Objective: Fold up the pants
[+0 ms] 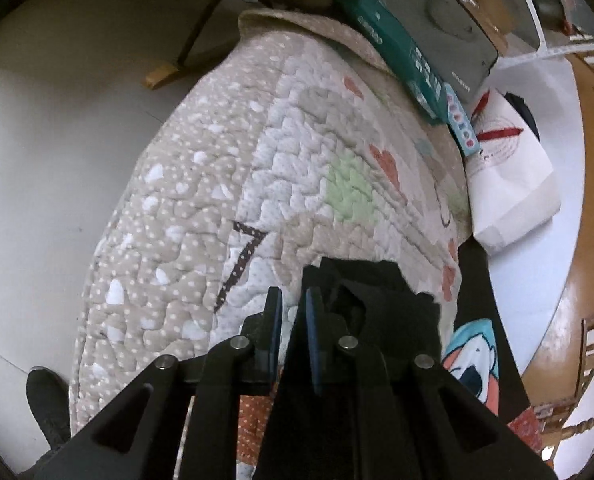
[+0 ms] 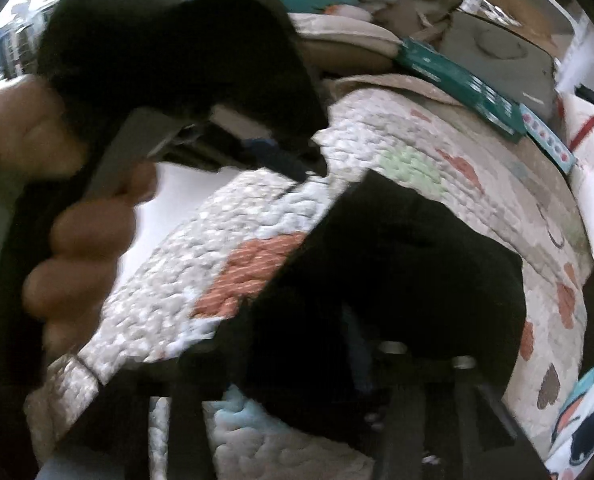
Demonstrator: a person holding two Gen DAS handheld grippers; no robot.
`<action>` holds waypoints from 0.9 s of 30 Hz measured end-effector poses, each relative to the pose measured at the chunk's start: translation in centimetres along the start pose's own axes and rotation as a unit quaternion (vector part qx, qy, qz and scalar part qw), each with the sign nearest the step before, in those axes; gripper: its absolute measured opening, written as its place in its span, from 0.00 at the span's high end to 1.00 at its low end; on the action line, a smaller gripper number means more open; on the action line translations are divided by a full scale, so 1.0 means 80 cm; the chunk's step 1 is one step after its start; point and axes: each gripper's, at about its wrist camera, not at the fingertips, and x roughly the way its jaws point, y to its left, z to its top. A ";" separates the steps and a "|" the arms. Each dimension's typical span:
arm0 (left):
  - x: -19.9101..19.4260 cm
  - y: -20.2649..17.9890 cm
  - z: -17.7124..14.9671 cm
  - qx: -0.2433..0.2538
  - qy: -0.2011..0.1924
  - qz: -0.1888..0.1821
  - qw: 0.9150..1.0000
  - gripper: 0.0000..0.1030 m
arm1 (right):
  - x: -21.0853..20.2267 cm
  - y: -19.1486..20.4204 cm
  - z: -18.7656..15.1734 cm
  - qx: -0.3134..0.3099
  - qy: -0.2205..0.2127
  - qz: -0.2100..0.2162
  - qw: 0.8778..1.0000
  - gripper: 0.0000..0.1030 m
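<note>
The black pants (image 1: 381,300) lie on a quilted play mat (image 1: 225,184). In the left wrist view my left gripper (image 1: 294,300) hangs just above the mat with a narrow gap between its fingers; the black cloth bunches against the outer side of the right finger (image 1: 315,320), none between the pads. In the right wrist view the pants (image 2: 397,272) drape over my right gripper and hide its fingertips. The other hand-held gripper (image 2: 169,60) and the hand (image 2: 89,224) holding it fill the upper left there.
A teal box (image 1: 401,40), a grey case (image 1: 453,20) and a white paper bag (image 1: 513,172) lie at the mat's far edge. A cartoon-print cloth (image 1: 473,360) lies at the right. White floor (image 1: 57,140) lies left; a dark shoe (image 1: 49,404) shows at the lower left.
</note>
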 end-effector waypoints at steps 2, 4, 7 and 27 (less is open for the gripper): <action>-0.003 -0.002 0.000 0.004 -0.005 -0.003 1.000 0.90 | -0.016 0.014 -0.009 -0.029 -0.010 0.003 1.000 0.22; -0.005 -0.005 -0.001 0.010 -0.006 -0.004 1.000 0.88 | -0.036 0.026 -0.023 -0.062 -0.011 0.014 0.998 0.22; -0.004 -0.015 -0.004 0.021 -0.005 -0.014 1.000 0.79 | -0.061 0.024 -0.048 -0.079 -0.006 0.025 0.997 0.22; 0.047 -0.118 -0.075 0.213 0.035 0.045 0.975 0.78 | -0.068 -0.196 -0.096 0.268 0.002 -0.031 0.963 0.22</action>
